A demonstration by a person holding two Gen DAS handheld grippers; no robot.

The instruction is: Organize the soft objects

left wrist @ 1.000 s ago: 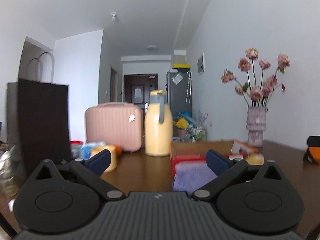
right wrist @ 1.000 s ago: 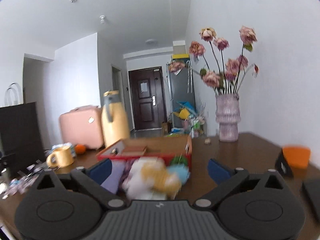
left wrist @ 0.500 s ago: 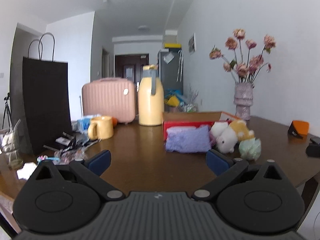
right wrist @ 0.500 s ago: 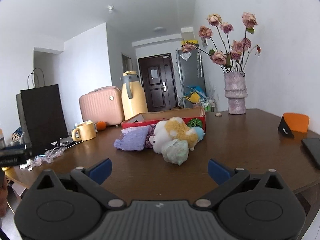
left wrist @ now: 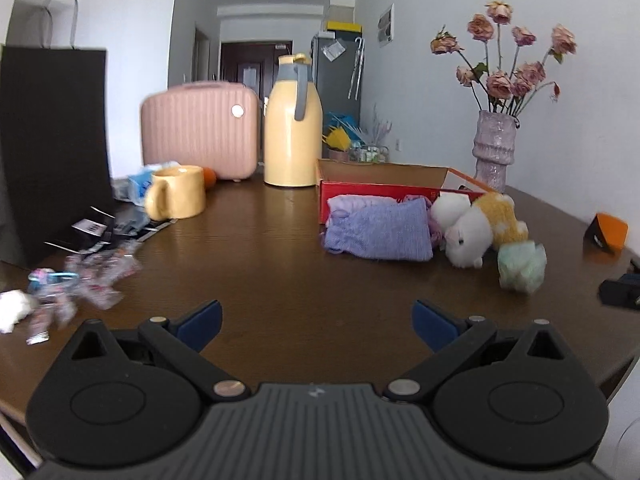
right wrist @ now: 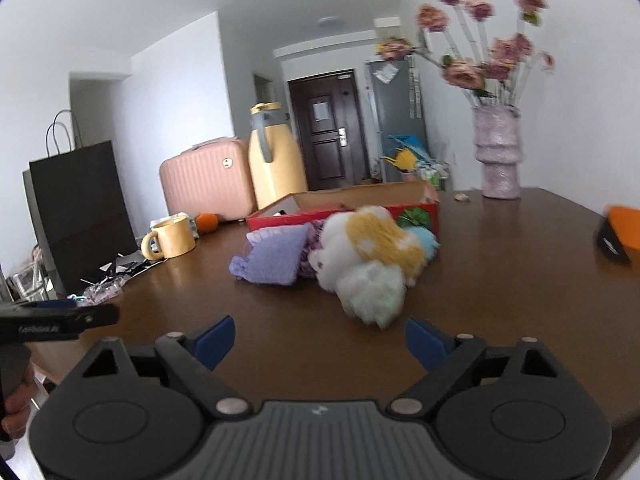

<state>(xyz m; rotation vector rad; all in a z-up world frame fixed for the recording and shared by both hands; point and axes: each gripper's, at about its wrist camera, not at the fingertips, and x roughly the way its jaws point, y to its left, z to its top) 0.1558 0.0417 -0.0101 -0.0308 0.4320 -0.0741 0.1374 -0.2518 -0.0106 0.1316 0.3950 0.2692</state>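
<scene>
A pile of soft things lies on the brown table in front of an open red box [left wrist: 384,190] [right wrist: 344,212]: a purple knitted pouch [left wrist: 378,236] [right wrist: 274,258], a white and yellow plush toy [left wrist: 476,226] [right wrist: 368,246] and a pale green fluffy ball [left wrist: 522,266] [right wrist: 374,294]. A light blue soft thing [right wrist: 422,240] lies behind the plush. My left gripper [left wrist: 316,326] is open and empty, well short of the pouch. My right gripper [right wrist: 318,340] is open and empty, just short of the green ball.
A yellow mug [left wrist: 176,192], a yellow thermos jug [left wrist: 294,140], a pink case [left wrist: 200,134], a black paper bag [left wrist: 52,148] and loose wrappers [left wrist: 80,280] fill the left side. A flower vase [left wrist: 494,148] stands at the back right. An orange and black object [left wrist: 606,232] lies at the right edge.
Both grippers pulled back from the pile a second ago, then moved forward again over the table. Both have stayed open and empty.
</scene>
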